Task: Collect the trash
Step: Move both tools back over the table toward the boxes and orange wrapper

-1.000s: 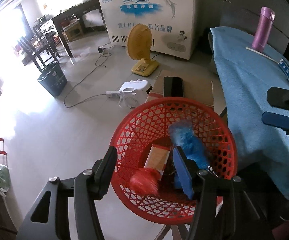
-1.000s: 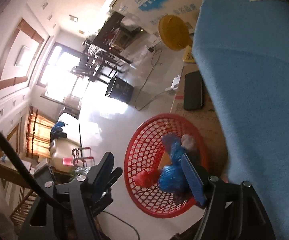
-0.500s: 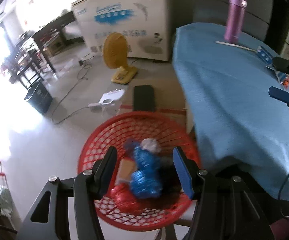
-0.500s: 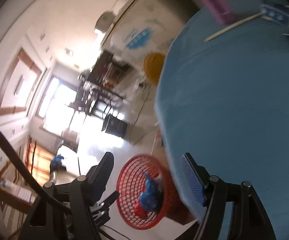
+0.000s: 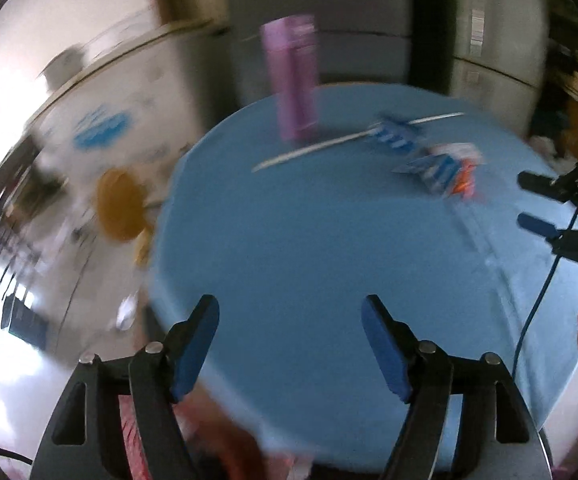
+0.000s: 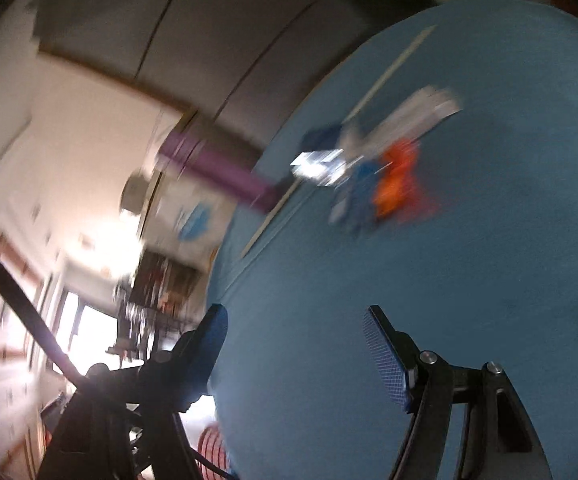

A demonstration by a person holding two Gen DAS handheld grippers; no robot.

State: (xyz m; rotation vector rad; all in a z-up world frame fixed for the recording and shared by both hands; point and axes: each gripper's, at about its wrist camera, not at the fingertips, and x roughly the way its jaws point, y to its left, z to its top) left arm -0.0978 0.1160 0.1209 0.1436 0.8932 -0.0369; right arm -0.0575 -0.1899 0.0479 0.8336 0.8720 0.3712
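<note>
the left hand-held gripper (image 5: 289, 344), its jaws just spread wider with nothing between them, and the empty, open right hand-held gripper (image 6: 295, 350) hang over the blue worktop (image 5: 309, 248), apparently turned to fetch more litter. crumpled wrappers (image 5: 443, 166) lie near the far edge beside a purple flask (image 5: 295, 80) and a thin stick (image 5: 329, 144); a red basket (image 6: 209, 450) sits below.
</note>
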